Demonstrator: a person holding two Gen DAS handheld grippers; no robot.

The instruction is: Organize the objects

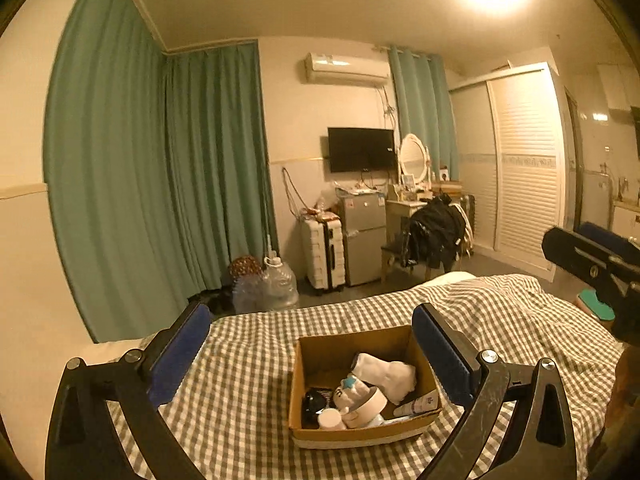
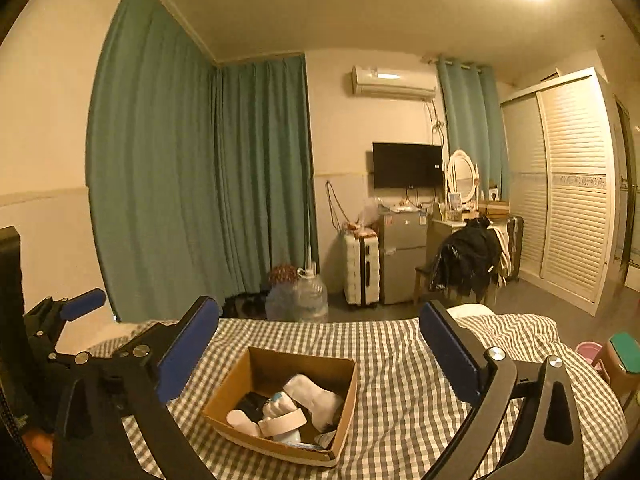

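Observation:
An open cardboard box (image 1: 420, 368) sits on the checked bedspread (image 1: 248, 360); it also shows in the right wrist view (image 2: 240, 376). Inside lie a white sock (image 1: 386, 372), a roll of tape (image 1: 372, 404), a small tube (image 1: 416, 404), a white jar (image 1: 332, 419) and a dark item (image 1: 314, 402). My left gripper (image 1: 312, 348) is open and empty, held above the box. My right gripper (image 2: 320, 344) is open and empty, above and behind the box. The right gripper shows at the right edge of the left wrist view (image 1: 588, 260).
The bed's far edge faces green curtains (image 1: 160, 184), water jugs (image 1: 280, 280), a white suitcase (image 1: 324, 252), a small fridge (image 1: 362, 236) and a chair draped with dark clothes (image 1: 432, 236). A white wardrobe (image 1: 524, 168) stands on the right. A stool (image 2: 622, 360) stands beside the bed.

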